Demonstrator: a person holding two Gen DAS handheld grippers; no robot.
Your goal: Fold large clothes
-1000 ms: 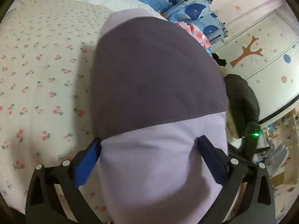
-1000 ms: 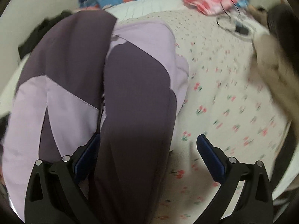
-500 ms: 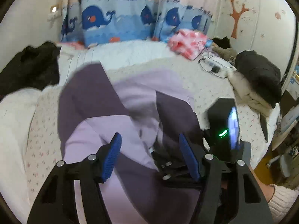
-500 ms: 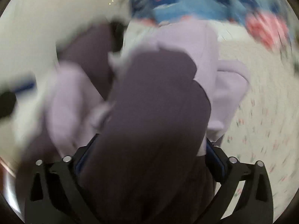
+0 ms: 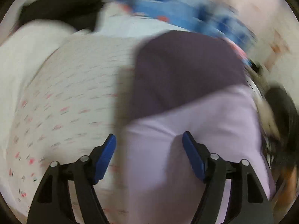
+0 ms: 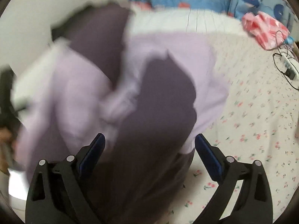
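While the left wrist view is smeared by motion, I can make out the flowered bedsheet (image 5: 65, 93) filling its left half, with a heap of black clothing (image 5: 61, 9) at the far edge. My left claw (image 5: 148, 157) has just been easing its jaws wider. The two-tone garment (image 5: 186, 84) lies between them, dark purple above and lilac below. The lilac part reaches the right pad, but a strip of sheet shows between the cloth and the left pad, so I read this claw as released. A blue patterned curtain (image 5: 168, 5) runs behind, and a dark coat (image 5: 284, 108) sits at the right rim. In the right wrist view the garment (image 6: 164, 102) is bunched over the left and middle of the bed, lilac folds to the left and a dark purple panel running down between the jaws of my right claw (image 6: 149, 154). Those jaws stand wide, the cloth fills nearly all the gap, and I cannot tell whether the pads press on it. Bare sheet (image 6: 252, 112) lies right of the garment, with a pink cloth (image 6: 265, 29) and a cabled power strip (image 6: 287, 67) at its far right.
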